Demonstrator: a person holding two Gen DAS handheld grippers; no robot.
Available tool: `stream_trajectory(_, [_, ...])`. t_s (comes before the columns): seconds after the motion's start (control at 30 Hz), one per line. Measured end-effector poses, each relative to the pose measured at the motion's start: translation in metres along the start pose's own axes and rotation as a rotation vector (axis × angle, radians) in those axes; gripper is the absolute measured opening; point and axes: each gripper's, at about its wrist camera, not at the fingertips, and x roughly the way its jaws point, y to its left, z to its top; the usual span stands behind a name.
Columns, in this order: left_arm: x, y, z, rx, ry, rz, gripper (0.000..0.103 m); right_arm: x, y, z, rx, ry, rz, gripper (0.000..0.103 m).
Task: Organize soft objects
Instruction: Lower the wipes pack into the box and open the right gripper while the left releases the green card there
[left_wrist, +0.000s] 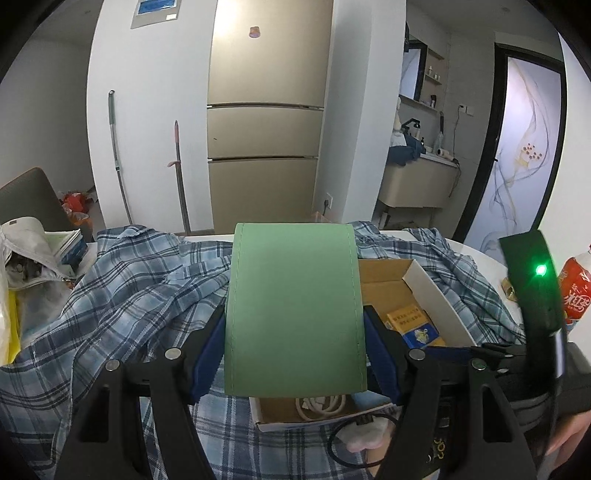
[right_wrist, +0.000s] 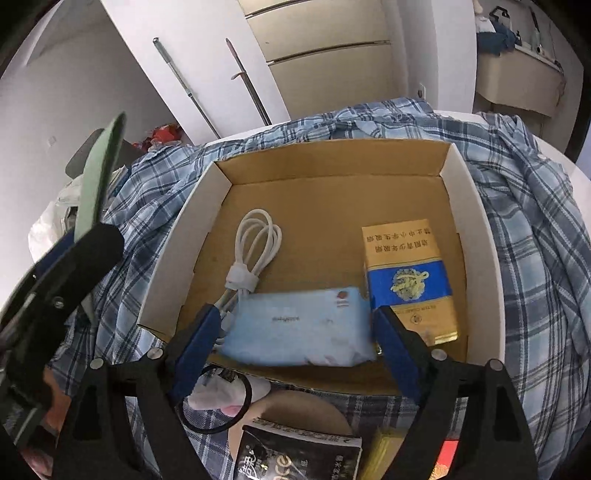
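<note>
The right gripper (right_wrist: 295, 332) has its blue fingers (right_wrist: 201, 343) spread either side of a pale blue tissue pack (right_wrist: 299, 326). The pack lies between them on the floor of the cardboard box (right_wrist: 332, 199), and a narrow gap shows at each pad, so it looks released rather than pinched. Just beyond the left finger a coiled white cable (right_wrist: 255, 240) runs under the pack's corner; just beyond the right finger a yellow-and-blue carton (right_wrist: 406, 277) lies beside the pack, touching or nearly so.

The left gripper (left_wrist: 295, 354) pinches a green mat (left_wrist: 295, 310) — its fingers (left_wrist: 208, 354) press the two long edges, and the mat arches up and away over the near end of the same box. Under and around the box spreads a blue plaid shirt (left_wrist: 122, 295), which covers most of the surface (right_wrist: 576, 166).

The risks, as I judge them:
- If the right fingers withdraw at a slant, a pad could catch the soft wrapper and drag the pack back toward the near wall, or snag the cable loop beneath it.
- The mat hides much of the box from the left view, so lowering it blind may land it on the box wall instead of inside.
- The bowed mat is under side pressure — it may spring flat on release and knock the carton.
- The box rests on loose cloth and may slide if nudged.
</note>
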Motion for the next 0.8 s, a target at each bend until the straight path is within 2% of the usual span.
stream_trajectory(0.07, [0.002,0.003,0.0,-0.01,0.0,-0.006,0.072,-0.002,-0.005,0.001,0.028,0.004,0.009,0.09])
stream_trajectory(0.2, [0.007,0.004,-0.003,-0.023,0.002,-0.036,0.072,-0.016,-0.019,0.008,0.061,-0.037,-0.036,0.09])
stream_trajectory(0.3, [0.017,-0.003,-0.007,-0.001,0.026,-0.024,0.072,-0.03,-0.034,0.017,0.075,-0.098,-0.175,0.09])
stream_trajectory(0.4, [0.039,-0.008,-0.017,0.016,0.086,-0.022,0.072,-0.037,-0.055,0.024,0.099,-0.128,-0.254,0.09])
stream_trajectory(0.5, [0.054,-0.011,-0.023,0.026,0.127,-0.015,0.072,-0.039,-0.076,0.029,0.163,-0.123,-0.225,0.09])
stream_trajectory(0.6, [0.06,-0.011,-0.027,0.017,0.134,-0.007,0.072,-0.038,-0.084,0.033,0.163,-0.103,-0.225,0.09])
stream_trajectory(0.8, [0.062,-0.003,-0.026,-0.044,0.144,-0.059,0.077,-0.038,-0.09,0.03,0.198,-0.088,-0.192,0.09])
